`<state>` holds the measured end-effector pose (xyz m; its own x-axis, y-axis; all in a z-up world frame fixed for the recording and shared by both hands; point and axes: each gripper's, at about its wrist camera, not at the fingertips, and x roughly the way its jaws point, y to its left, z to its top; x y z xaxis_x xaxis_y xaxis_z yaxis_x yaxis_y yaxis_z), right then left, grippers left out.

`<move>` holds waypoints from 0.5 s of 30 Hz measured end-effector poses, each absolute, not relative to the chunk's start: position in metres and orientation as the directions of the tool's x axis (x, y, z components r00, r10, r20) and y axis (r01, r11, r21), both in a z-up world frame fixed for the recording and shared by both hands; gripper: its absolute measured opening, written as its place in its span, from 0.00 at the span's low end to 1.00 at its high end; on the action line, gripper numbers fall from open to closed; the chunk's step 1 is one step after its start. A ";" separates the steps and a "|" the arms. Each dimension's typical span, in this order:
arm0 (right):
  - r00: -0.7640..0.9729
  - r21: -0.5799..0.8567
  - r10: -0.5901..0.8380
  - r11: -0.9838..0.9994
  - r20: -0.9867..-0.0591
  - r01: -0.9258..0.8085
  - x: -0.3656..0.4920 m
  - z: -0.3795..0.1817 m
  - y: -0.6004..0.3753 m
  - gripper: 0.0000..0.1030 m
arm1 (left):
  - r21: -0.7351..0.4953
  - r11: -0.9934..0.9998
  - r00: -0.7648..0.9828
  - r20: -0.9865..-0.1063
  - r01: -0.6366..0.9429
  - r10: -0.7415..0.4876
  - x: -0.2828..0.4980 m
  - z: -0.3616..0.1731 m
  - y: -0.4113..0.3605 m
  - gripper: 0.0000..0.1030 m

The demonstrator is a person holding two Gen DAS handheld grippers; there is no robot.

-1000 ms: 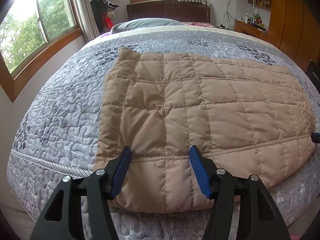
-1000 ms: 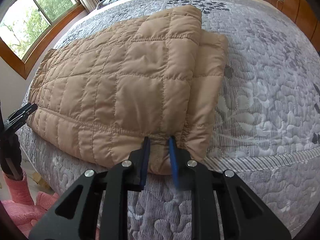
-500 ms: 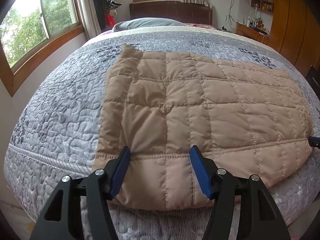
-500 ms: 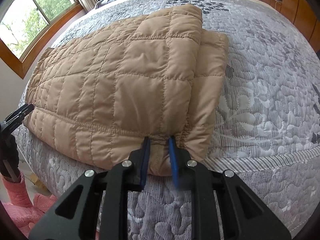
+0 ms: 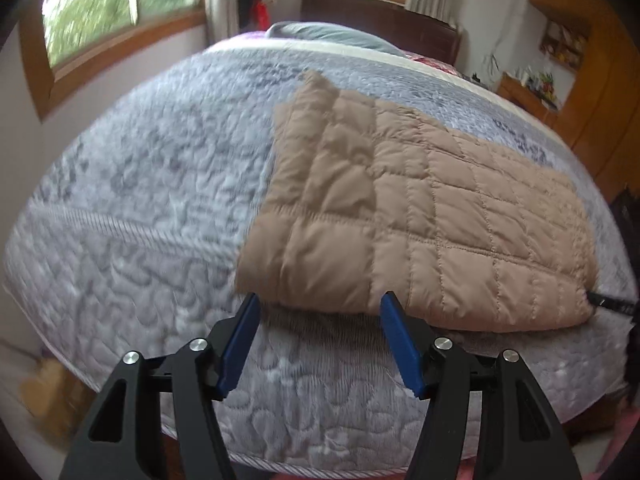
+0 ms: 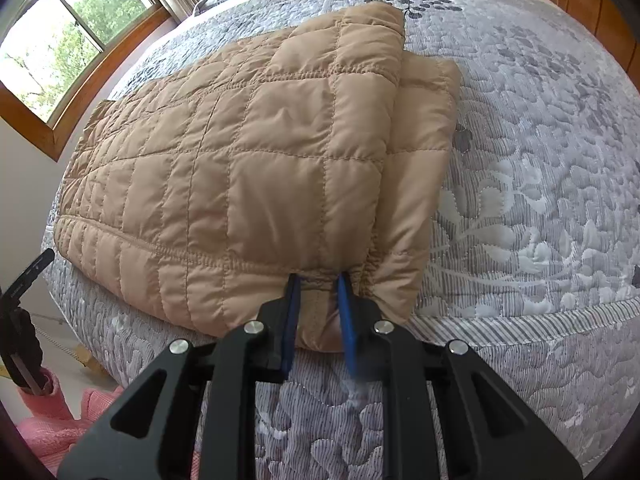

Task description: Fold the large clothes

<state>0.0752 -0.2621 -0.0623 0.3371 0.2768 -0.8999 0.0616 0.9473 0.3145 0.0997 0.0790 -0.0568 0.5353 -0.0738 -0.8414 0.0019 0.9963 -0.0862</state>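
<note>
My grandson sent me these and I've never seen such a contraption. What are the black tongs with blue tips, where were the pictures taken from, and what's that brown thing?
There is no robot: a person holds one claw in each hand, each carrying a wide-angle camera looking along its two fingers. One picture comes from the left claw, the other from the right claw. A tan quilted jacket, partly folded, lies on a bed with a grey quilted bedspread. The right claw pinches the jacket's near edge. The left claw is open, holding nothing, just short of the jacket's near corner.
</note>
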 end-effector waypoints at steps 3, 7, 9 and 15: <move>0.338 0.314 0.276 0.947 -0.900 0.062 0.074 -0.062 -0.262 0.17 | -0.214 0.975 0.516 -0.842 -0.055 -0.155 0.103 -0.069 0.094 0.64; 0.339 0.315 0.276 0.947 -0.899 0.063 0.075 -0.061 -0.262 0.17 | -0.427 0.894 0.513 -0.802 -0.136 -0.306 0.108 -0.089 0.118 0.67; 0.339 0.316 0.277 0.947 -0.899 0.064 0.075 -0.061 -0.263 0.17 | -0.507 0.844 0.529 -0.772 -0.174 -0.354 0.113 -0.100 0.129 0.68; 0.346 0.329 0.286 0.942 -0.894 0.069 0.071 -0.061 -0.263 0.17 | -0.565 0.794 0.584 -0.731 -0.226 -0.354 0.127 -0.108 0.134 0.71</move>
<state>0.0714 -0.2634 -0.0613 0.3457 0.2864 -0.8936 0.0694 0.9419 0.3287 0.1275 0.1342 -0.1083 0.5838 -0.3543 -0.7305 -0.2255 0.7936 -0.5651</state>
